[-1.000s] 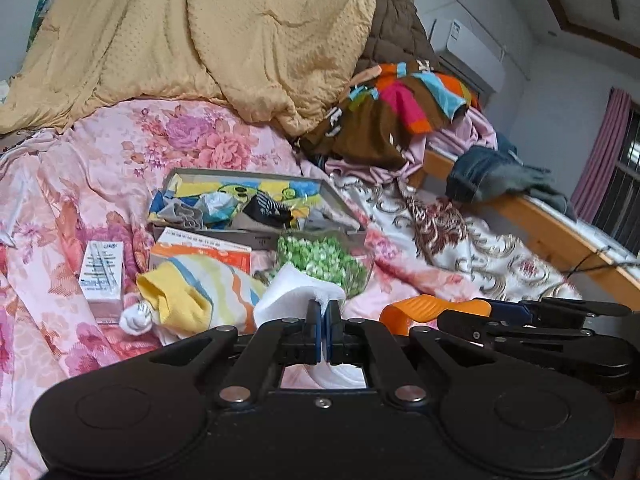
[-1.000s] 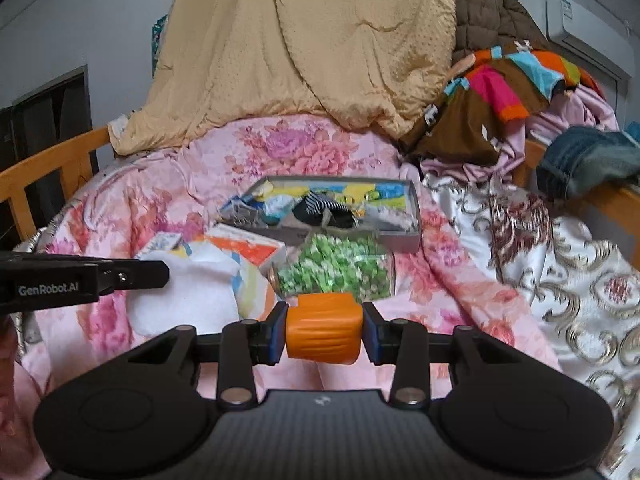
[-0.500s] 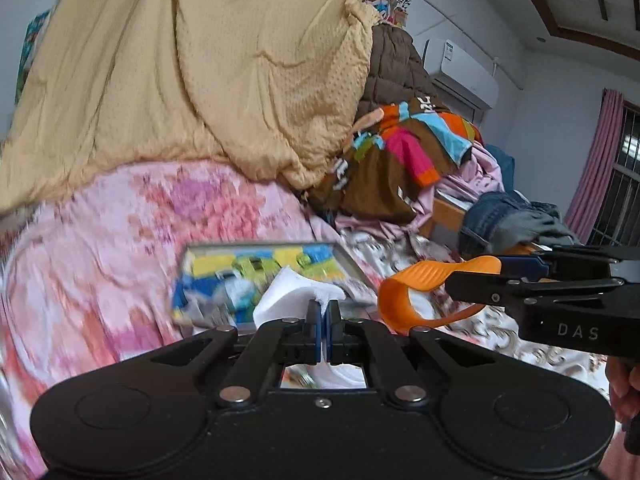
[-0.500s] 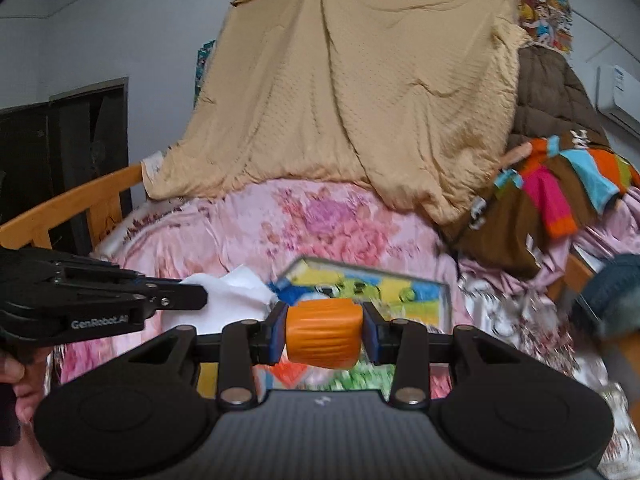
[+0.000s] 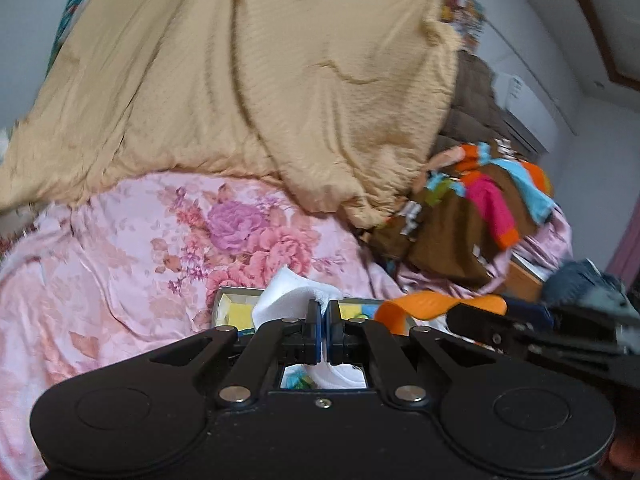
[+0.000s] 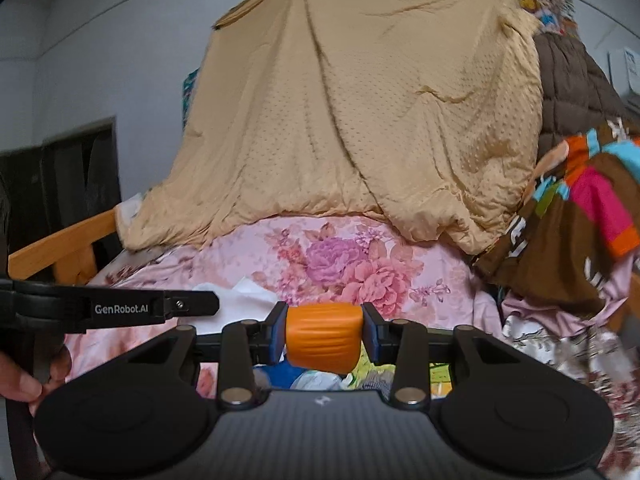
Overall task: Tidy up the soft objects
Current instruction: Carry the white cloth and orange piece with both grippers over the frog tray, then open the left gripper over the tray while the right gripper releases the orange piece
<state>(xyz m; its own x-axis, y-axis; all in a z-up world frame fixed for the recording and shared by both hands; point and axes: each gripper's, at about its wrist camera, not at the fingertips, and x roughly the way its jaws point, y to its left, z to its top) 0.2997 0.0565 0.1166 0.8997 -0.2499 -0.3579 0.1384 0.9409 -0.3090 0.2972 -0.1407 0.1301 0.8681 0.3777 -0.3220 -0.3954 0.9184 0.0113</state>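
The white cloth [image 5: 289,292] is sitting pinched in the left gripper [image 5: 323,312], whose jaws are pressing together on it, while the right gripper [image 6: 324,338] is clamping the orange band [image 6: 322,336], both hanging above the near end of the box [image 5: 230,308]. Beyond, the pink floral bedspread [image 5: 120,264] is lying open up to the tan quilt [image 5: 260,80], with heaped clothes [image 5: 476,216] crowding the right. Since a second ago both grippers are riding higher and farther in, hiding the green packet and striped cloth.

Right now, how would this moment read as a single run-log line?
left gripper: shut on white soft cloth | right gripper: shut on ribbed orange soft piece | both above pink floral bedspread
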